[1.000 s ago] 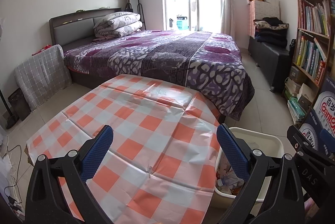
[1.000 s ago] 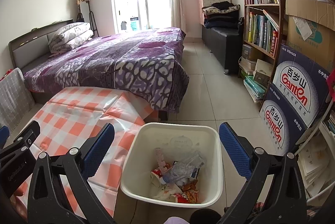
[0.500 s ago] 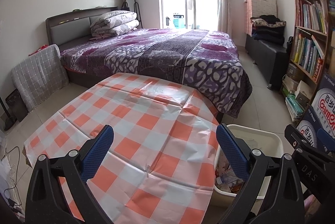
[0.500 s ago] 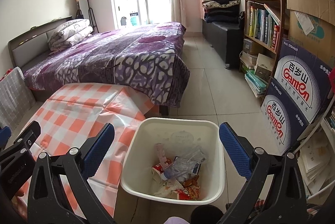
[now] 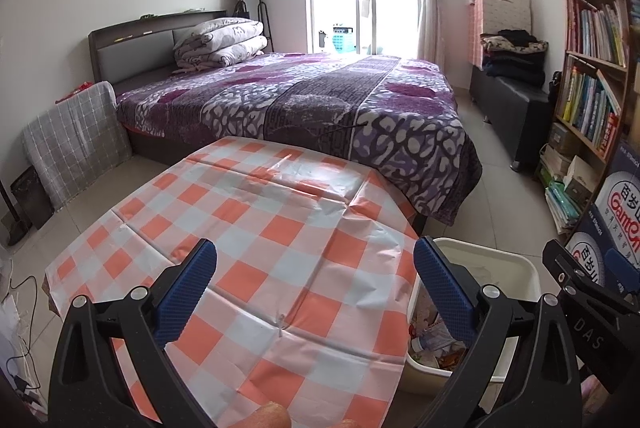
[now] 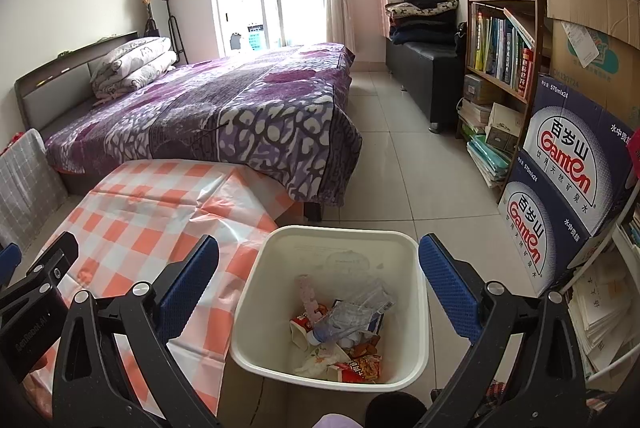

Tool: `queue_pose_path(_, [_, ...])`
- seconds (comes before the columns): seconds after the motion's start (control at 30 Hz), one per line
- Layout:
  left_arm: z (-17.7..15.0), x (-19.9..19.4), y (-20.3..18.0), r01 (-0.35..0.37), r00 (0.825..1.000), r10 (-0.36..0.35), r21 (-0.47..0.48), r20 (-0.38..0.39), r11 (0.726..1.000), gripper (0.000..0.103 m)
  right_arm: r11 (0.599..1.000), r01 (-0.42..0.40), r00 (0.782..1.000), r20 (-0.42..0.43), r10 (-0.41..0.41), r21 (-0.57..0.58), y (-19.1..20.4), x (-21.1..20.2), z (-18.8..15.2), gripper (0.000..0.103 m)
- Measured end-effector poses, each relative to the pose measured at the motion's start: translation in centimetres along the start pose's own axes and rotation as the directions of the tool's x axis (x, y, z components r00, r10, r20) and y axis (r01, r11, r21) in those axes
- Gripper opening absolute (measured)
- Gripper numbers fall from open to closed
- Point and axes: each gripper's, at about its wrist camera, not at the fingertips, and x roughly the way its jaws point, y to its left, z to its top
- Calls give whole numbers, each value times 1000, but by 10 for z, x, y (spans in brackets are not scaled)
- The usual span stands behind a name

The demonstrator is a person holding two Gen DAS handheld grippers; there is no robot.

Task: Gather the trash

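A white trash bin (image 6: 404, 248) stands on the floor beside a table with an orange-and-white checked cloth (image 5: 256, 236). It holds a crushed clear bottle (image 6: 348, 316), wrappers (image 6: 360, 366) and crumpled paper. My right gripper (image 6: 320, 268) is open and empty, above the bin. My left gripper (image 5: 316, 272) is open and empty, above the cloth; the bin (image 5: 524, 268) shows at its right. No loose trash shows on the cloth.
A bed with a purple cover (image 5: 320, 100) stands beyond the table. A bookshelf (image 6: 504, 28) and stacked water cartons (image 6: 560, 180) line the right wall. A black bench (image 6: 424, 68) with folded clothes stands at the far right. Tiled floor (image 6: 400, 168) runs between bed and shelf.
Both views have shifted slightly; the bin sits a bit further from the right gripper. Both grippers stay open and empty.
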Motion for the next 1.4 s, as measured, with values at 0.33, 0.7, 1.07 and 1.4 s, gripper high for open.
queue_pose_path(0.33, [-1, 1, 0, -1, 1000, 1, 2, -8, 1000, 96, 1000, 0, 1000, -3, 0, -2, 1, -1, -1, 96])
queue_pose_path(0.7, [-3, 2, -1, 0, 1000, 0, -1, -17, 1000, 96, 1000, -1, 1000, -3, 1, 1, 0, 1, 1, 96])
queue_pose_path(1.07, [-3, 2, 0, -1, 1000, 1, -3, -20, 1000, 96, 1000, 0, 1000, -4, 0, 1, 0, 1, 2, 96])
queue_pose_path(1.4, [-2, 3, 0, -1, 1000, 1, -1, -20, 1000, 96, 1000, -1, 1000, -6, 1, 2, 0, 1, 2, 96])
